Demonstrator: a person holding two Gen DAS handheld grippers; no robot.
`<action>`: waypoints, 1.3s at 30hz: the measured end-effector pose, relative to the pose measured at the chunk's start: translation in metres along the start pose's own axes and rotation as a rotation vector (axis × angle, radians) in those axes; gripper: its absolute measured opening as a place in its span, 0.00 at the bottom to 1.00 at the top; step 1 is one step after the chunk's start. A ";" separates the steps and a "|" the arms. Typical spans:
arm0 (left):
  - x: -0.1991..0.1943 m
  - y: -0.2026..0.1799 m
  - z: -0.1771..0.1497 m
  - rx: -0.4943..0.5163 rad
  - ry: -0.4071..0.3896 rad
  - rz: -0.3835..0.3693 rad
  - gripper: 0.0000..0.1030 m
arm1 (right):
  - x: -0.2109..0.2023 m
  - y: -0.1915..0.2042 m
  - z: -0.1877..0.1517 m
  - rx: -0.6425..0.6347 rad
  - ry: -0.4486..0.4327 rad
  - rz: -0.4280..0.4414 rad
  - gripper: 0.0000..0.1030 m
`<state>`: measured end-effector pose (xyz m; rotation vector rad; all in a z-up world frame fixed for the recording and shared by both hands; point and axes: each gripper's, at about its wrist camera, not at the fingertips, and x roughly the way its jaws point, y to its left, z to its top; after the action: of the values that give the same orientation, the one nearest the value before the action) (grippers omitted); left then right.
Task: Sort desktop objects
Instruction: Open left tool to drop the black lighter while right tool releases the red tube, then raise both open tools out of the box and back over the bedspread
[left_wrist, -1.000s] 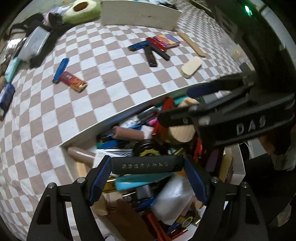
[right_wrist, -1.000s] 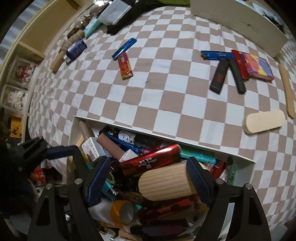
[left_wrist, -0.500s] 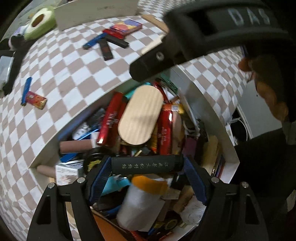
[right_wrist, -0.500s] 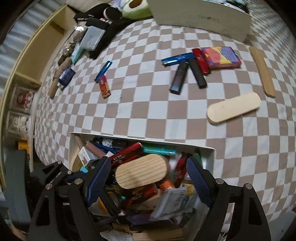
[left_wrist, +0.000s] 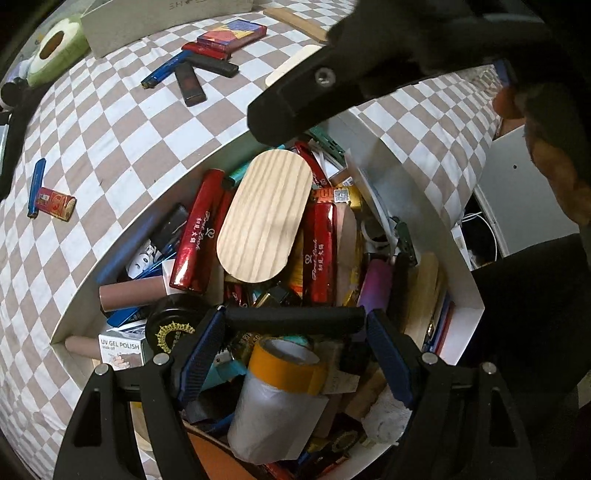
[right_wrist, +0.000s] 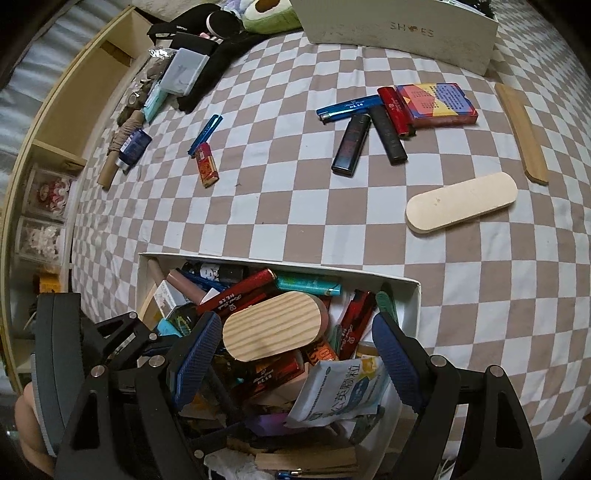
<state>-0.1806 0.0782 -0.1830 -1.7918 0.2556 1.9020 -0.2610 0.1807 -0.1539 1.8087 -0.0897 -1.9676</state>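
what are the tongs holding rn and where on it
Left tongs clamp a black cylinder by its two ends. Right tongs hold nothing, open over the box.

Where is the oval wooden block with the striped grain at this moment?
In both wrist views the oval wooden block lies on top of the clutter in the white box, over the red lighters, in front of the open right gripper.

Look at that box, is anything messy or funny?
Yes. The white cardboard box is heaped above its rim, things lying every way. An oval wooden block rests tilted on top of red lighters.
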 end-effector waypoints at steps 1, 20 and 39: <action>-0.001 0.001 0.000 -0.004 0.000 -0.001 0.77 | -0.001 0.000 0.000 0.002 -0.002 0.000 0.82; -0.044 0.017 -0.008 -0.099 -0.155 0.022 0.93 | -0.017 -0.005 -0.002 0.026 -0.043 0.006 0.82; -0.091 0.064 -0.021 -0.289 -0.409 0.197 0.99 | -0.049 0.030 -0.023 -0.247 -0.312 -0.120 1.00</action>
<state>-0.1929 -0.0075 -0.1097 -1.5395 0.0098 2.4995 -0.2290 0.1778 -0.1011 1.3723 0.1603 -2.2218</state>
